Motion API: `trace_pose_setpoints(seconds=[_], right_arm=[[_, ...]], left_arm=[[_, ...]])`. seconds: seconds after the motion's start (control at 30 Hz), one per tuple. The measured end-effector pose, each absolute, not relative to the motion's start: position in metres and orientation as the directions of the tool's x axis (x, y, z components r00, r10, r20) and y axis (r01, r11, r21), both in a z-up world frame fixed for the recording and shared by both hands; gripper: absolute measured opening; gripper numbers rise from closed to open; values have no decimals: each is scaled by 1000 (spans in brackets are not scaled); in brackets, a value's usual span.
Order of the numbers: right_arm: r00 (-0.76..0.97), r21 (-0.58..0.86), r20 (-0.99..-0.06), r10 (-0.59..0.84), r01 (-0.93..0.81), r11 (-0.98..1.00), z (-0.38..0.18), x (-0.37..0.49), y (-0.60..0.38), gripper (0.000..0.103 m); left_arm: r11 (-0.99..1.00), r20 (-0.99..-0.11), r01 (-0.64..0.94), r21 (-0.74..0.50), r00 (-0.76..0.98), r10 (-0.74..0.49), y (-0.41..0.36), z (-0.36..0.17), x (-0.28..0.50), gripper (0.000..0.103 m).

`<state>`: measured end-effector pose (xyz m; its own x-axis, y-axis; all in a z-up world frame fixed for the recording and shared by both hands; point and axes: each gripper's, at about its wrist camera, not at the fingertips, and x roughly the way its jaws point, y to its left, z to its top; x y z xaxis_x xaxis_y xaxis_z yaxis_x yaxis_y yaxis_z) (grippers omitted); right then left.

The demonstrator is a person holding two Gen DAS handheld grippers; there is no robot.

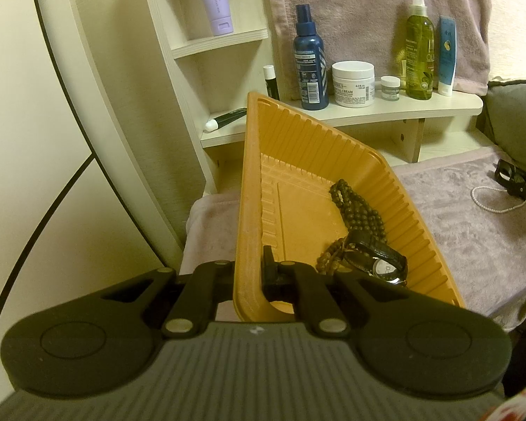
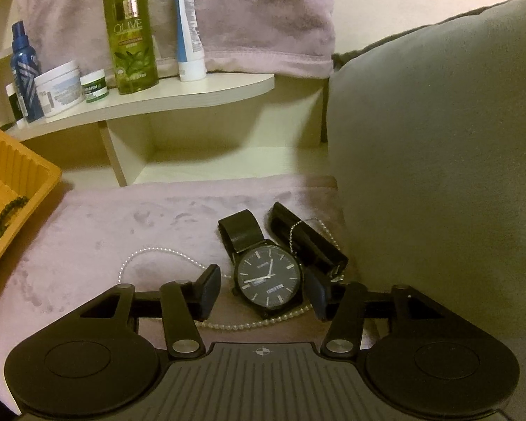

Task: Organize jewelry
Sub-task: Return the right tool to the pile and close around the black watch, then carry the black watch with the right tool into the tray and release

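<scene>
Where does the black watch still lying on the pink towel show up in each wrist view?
Left wrist: far right edge, the black watch beside the pearl strand.
Right wrist: low centre, between the open fingers of the right gripper.
Shared landmark: the green olive bottle on the shelf.

1. The right gripper (image 2: pixel 263 289) sits at the bottom of the view. Its two black fingers (image 2: pixel 208 289) are spread apart.
2. A black round wristwatch with a dark face (image 2: pixel 268 278) lies between the fingers, on a fluffy pale purple cloth (image 2: pixel 98 231). Whether the fingers touch it is hard to tell.
3. A thin string of small white pearls (image 2: pixel 252 323) loops under the watch and off to 9 o'clock.
4. A fine silver chain (image 2: pixel 310 226) lies over a black strap at 1 o'clock from the watch.
5. An orange plastic tray with ribbed walls (image 2: pixel 21 172) is at 9 o'clock, with dark beads (image 2: pixel 3 219) inside.
6. A tall green olive bottle (image 2: pixel 131 31) stands on a cream wooden shelf (image 2: pixel 200 91) at 11 o'clock.
7. A big grey cushion (image 2: pixel 438 147) fills 3 o'clock.
</scene>
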<state>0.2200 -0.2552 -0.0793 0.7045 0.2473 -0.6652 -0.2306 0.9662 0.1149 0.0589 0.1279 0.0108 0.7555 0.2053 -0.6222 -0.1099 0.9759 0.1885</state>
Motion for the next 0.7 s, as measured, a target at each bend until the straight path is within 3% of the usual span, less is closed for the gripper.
trace_pose_setpoints(seconds=[0.13,0.2,0.7], right_arm=[[706,130,-664,248,-217,967,-79,219,-255,53],[708,117,-665,237,-215,970,-78,218,-254,44],[735,165,-608,299,-252,954,-58,189,-239,43]], left_arm=[[976,-622,-109,189,756,205,128,11,59,5],[976,-622,-110,188,756,205,128,11,59,5],[976,-621,-111,188,756,205,128,10,59,5]])
